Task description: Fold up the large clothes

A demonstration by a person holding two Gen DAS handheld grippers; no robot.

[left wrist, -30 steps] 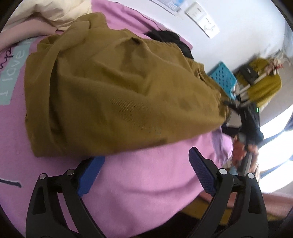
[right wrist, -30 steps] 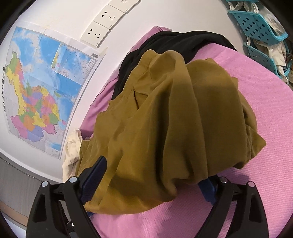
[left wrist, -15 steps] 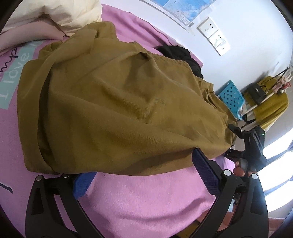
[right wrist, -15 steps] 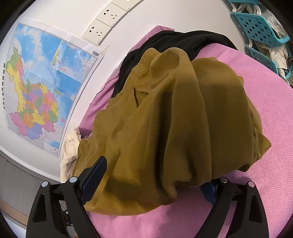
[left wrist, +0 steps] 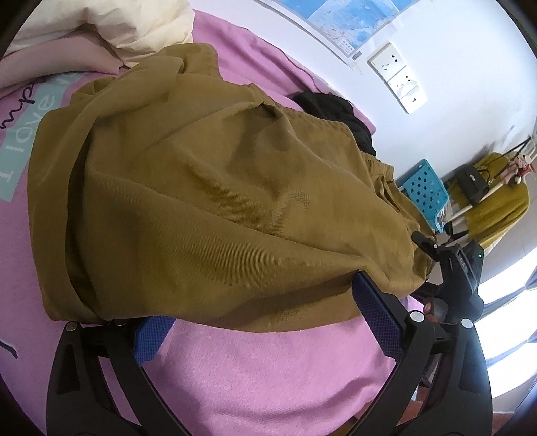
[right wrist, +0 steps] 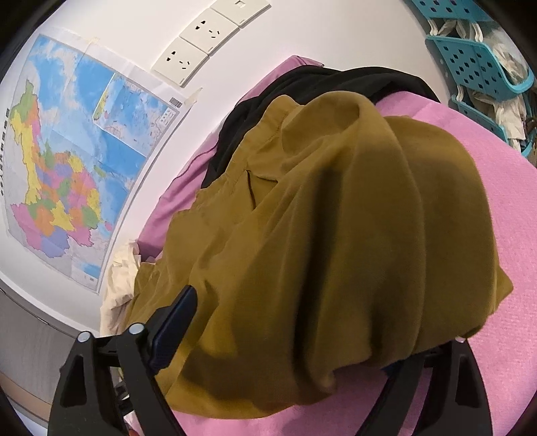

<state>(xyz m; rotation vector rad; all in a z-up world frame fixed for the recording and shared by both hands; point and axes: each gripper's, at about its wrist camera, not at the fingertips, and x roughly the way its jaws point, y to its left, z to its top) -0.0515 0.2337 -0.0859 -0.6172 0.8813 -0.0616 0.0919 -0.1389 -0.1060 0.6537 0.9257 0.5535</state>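
While the mustard-brown garment (left wrist: 214, 201) lies heaped and loosely doubled across the pink bedspread (left wrist: 268, 375), with a black garment (left wrist: 335, 107) tucked behind it near the wall, both tools sit at its near edge. The left gripper (left wrist: 258, 322) is spread wide, its blue pads on either side of the hem with cloth draped over their tips, and nothing is pinched yet. The right gripper (right wrist: 292, 338) is also wide but its jaws are closing, with a thick bunch of the fabric lying between them; the far pad is hidden under the cloth, so contact there cannot be judged. To do this step well, each tool should probably slide further under the edge so it catches every layer, not just the top one, before squeezing. Gripping at matching points along the hem would likely keep the fold square. Lifting should be slow and even, since the limp cloth may slip or drag the bedspread. The cream pillow (left wrist: 127, 30) should stay clear of the fold.
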